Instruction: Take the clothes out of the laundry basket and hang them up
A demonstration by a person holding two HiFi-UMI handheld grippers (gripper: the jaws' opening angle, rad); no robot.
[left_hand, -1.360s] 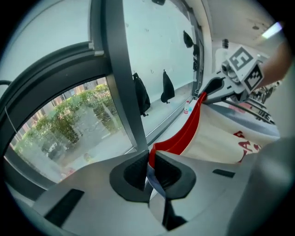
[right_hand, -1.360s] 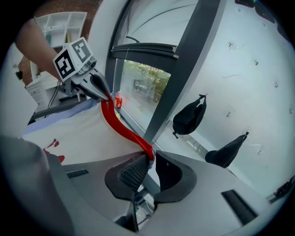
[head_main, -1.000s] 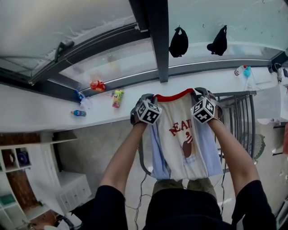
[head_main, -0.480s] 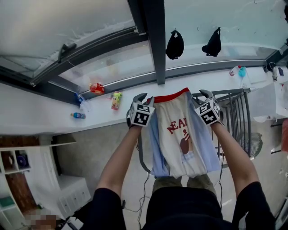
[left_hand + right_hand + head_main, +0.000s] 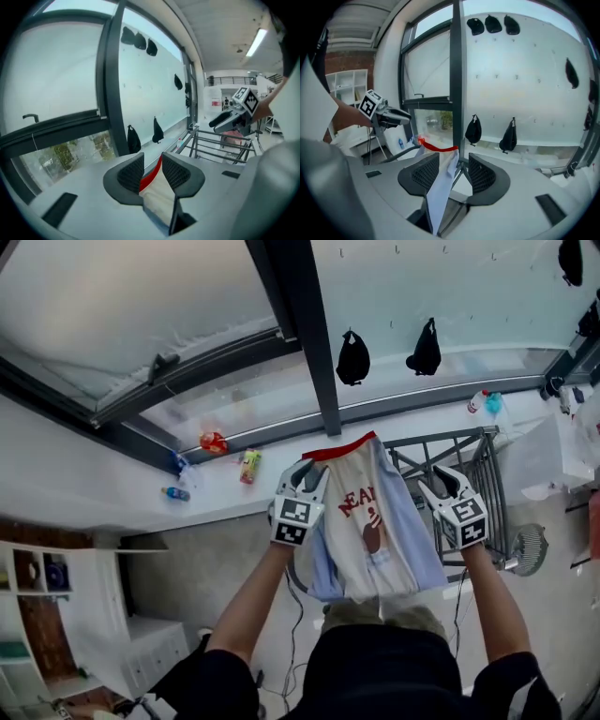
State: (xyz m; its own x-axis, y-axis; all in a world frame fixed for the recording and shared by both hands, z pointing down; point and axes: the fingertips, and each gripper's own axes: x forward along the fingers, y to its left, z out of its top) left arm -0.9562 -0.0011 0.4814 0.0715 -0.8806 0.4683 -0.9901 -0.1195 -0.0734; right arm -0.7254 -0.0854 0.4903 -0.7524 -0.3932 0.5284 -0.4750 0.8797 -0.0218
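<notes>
A cream shirt point(image 5: 370, 521) with a red collar, red print and light blue sleeves hangs in front of me beside the grey drying rack point(image 5: 469, 451). My left gripper point(image 5: 312, 472) is at its left shoulder. Its jaws have just been opening, and cream cloth point(image 5: 157, 192) lies loose between the parted pads. My right gripper point(image 5: 439, 482) stands just right of the shirt. Its jaws have also just been opening and are wide apart, with the blue sleeve point(image 5: 440, 187) hanging slack in the gap. What bears the shirt's top I cannot tell.
A dark window post point(image 5: 300, 334) rises behind the shirt. Two black bags point(image 5: 353, 357) hang on the glass. Snack packets point(image 5: 211, 442) and a bottle point(image 5: 173, 493) lie on the white sill. White shelving point(image 5: 37, 615) stands at the left, a fan point(image 5: 530, 545) at the right.
Both grippers let go of the shirt's shoulders and their jaws parted. Both hands rose, and the right one drew off to the right of the shirt.
</notes>
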